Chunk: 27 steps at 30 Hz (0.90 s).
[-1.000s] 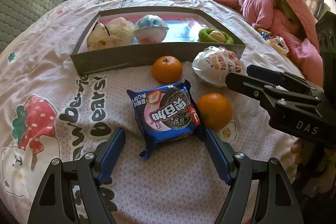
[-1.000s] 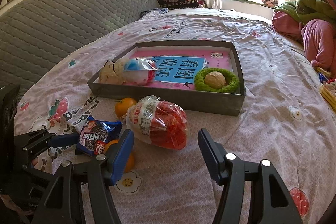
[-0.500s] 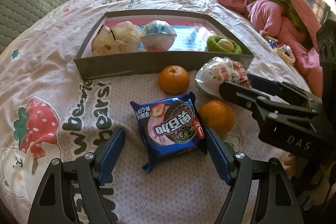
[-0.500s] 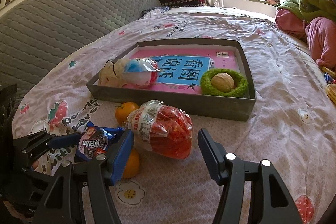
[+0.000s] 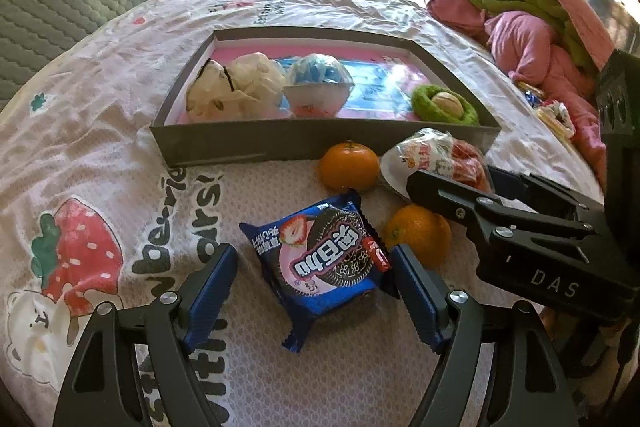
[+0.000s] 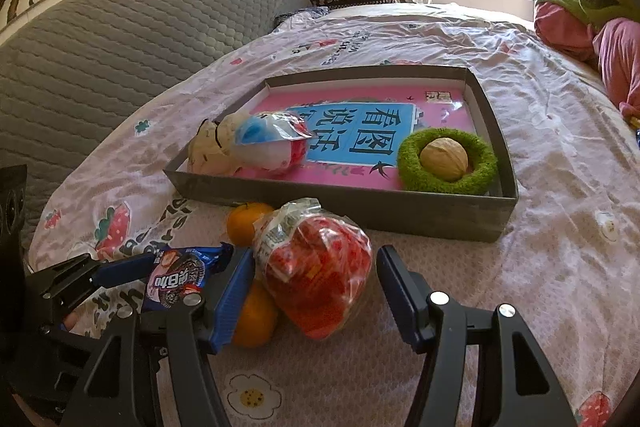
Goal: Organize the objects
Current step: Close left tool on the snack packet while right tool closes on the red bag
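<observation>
Since a second ago both grippers have crept closer to the snacks lying on the pink printed bedsheet [image 5: 120, 99], while their jaws have kept the same spread. The left gripper [image 5: 312, 291] now straddles the blue foil biscuit packet [image 5: 324, 259]: jaws wide, the left pad clear of the wrapper, the right pad right at its edge, not squeezing. The right gripper [image 6: 316, 291] has slid in around the clear plastic bag of red sweets [image 6: 316, 267], which earlier lay ahead of its tips; the jaws stand fairly wide on either side and neither pad visibly presses the bag.

The packet, bag and two oranges sit just in front of the near wall of the shallow grey cardboard tray [image 5: 320, 143]. One round orange [image 5: 349, 166] lies close to that wall; the other orange [image 5: 418, 233] lies just beside the packet's right edge. Nothing on the sheet has shifted.

Inside the tray, a cream plush toy [image 5: 232, 91] fills the near left corner, a blue-and-white wrapped jelly cup [image 5: 316, 91] lies beside it, and a walnut in a green fuzzy ring [image 6: 446, 161] sits at the near right corner.

Writing: "DAS" on the right gripper's body; Chinese characters on the packet, too distorted to read surely; "看图说话" on the blue panel of the pink book lining the tray; "bears!" printed on the sheet.
</observation>
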Tool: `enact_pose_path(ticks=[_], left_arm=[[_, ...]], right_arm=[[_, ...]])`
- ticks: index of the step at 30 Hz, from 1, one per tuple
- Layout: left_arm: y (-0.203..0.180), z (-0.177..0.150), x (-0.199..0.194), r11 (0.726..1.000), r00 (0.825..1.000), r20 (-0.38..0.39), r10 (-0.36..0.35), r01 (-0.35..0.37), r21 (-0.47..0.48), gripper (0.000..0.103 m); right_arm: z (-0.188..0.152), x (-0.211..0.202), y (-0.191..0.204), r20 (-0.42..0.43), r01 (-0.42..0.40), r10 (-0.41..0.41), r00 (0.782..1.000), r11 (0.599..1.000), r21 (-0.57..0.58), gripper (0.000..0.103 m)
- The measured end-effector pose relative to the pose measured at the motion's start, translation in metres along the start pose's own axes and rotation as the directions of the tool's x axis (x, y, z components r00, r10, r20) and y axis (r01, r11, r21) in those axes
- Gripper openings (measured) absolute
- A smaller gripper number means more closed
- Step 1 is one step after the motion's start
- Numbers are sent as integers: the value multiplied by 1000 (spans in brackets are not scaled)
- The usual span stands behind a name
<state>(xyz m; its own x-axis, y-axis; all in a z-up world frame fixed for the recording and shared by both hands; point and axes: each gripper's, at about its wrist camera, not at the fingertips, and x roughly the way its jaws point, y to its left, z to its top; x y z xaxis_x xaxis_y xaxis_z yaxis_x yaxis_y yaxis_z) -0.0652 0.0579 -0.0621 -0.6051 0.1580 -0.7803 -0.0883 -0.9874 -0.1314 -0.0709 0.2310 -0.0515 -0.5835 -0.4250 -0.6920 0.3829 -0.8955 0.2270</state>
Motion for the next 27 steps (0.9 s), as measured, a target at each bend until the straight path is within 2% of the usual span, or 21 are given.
enact_pose_path(ticks=[8, 14, 27], left_arm=[[8, 7, 9, 999, 1000, -18, 15, -15, -41, 80], [7, 6, 13, 1000, 1000, -21, 13, -13, -27, 81], [14, 12, 24, 998, 998, -25, -60, 59, -32, 81]], right_arm=[[0, 2, -7, -1, -44, 44, 999, 998, 38, 63], [0, 1, -4, 1, -43, 43, 999, 999, 23, 59], [0, 0, -4, 10, -50, 50, 999, 998, 29, 57]])
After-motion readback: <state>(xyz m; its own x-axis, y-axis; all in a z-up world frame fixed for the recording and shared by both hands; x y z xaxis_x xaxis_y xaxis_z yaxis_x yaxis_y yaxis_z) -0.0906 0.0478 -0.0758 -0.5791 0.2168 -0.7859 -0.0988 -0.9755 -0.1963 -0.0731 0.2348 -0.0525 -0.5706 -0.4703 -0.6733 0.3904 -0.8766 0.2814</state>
